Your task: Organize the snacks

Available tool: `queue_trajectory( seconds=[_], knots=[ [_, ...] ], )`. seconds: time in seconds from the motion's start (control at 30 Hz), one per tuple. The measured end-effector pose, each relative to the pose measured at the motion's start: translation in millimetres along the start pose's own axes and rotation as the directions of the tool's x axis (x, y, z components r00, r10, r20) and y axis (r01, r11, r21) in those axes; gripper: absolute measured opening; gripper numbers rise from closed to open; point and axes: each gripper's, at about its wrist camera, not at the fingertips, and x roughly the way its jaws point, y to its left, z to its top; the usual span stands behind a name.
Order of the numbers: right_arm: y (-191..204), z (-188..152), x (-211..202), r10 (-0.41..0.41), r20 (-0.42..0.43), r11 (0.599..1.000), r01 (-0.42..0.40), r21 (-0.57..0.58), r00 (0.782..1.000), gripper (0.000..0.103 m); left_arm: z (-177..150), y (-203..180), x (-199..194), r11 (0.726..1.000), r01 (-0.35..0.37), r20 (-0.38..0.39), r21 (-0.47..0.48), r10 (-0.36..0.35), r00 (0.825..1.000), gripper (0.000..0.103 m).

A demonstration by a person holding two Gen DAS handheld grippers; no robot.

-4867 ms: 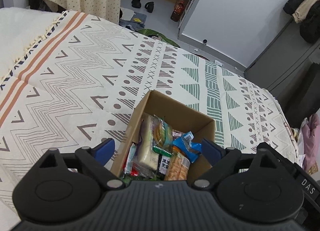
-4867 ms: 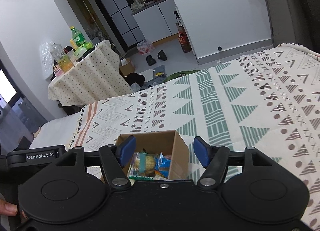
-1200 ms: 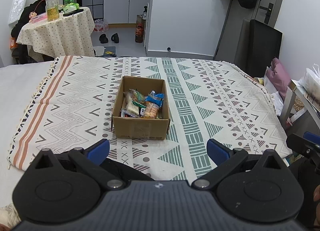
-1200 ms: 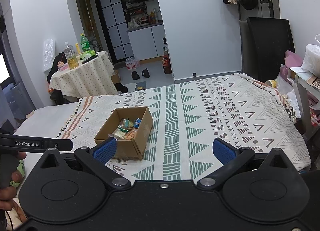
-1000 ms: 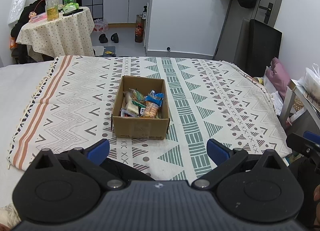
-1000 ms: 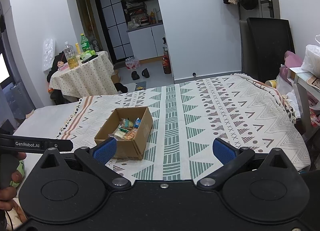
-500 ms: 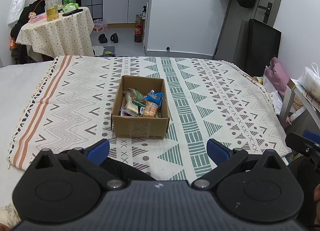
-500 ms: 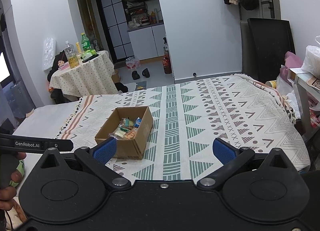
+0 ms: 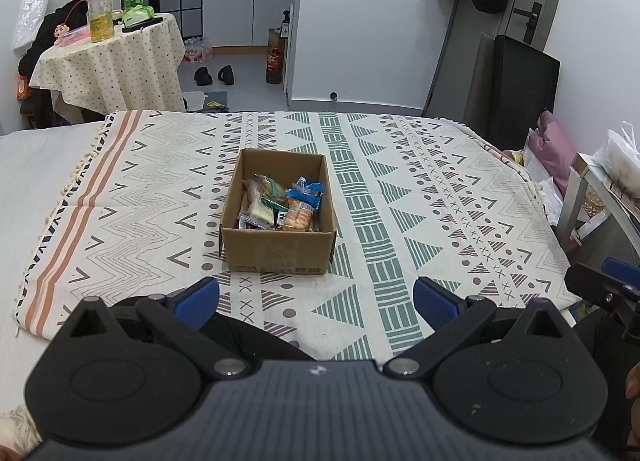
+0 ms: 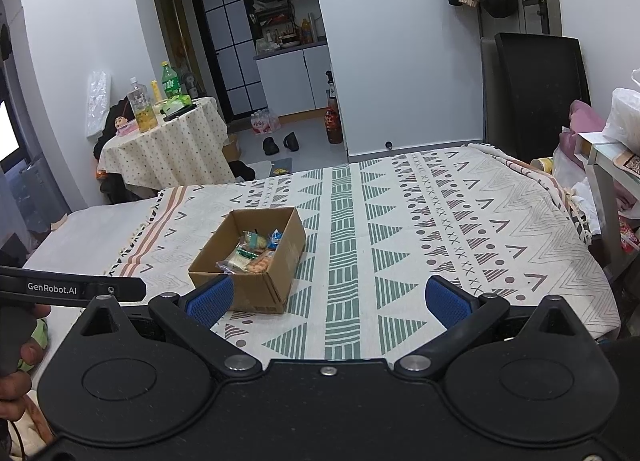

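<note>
Clearly, you are holding both tools back from the work: the left gripper and the right gripper each hang near the bed's front edge with their blue pads spread wide and nothing between them. That pose reads as rest, not reach, since the cardboard box sits well apart from both, out in the middle of the patterned blanket, and no loose packet lies on the blanket around it. Judging by that, the sorting looks finished or nearly so.

The box stands upright with its top open, squared to the blanket's green stripe and just beside it. Inside, the snacks are gathered toward the near end, overlapping and tilted: a blue wrapper, a pack of orange crackers, a pale sandwich-like pack, something green-labelled. The far end of the box shows bare cardboard. From the right wrist view the same heap sits low, below the rim.
</note>
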Motion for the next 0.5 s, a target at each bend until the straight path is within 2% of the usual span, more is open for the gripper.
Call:
queue_trajectory(
  seconds=[0.5],
  knots=[
    [-0.3, -0.2, -0.7, -0.007, -0.009, 1.0, 0.007, -0.008, 1.0, 0.103, -0.5, -2.2, -1.9, 1.0, 0.004, -0.002, 0.003, -0.004, 1.0, 0.103]
  ],
)
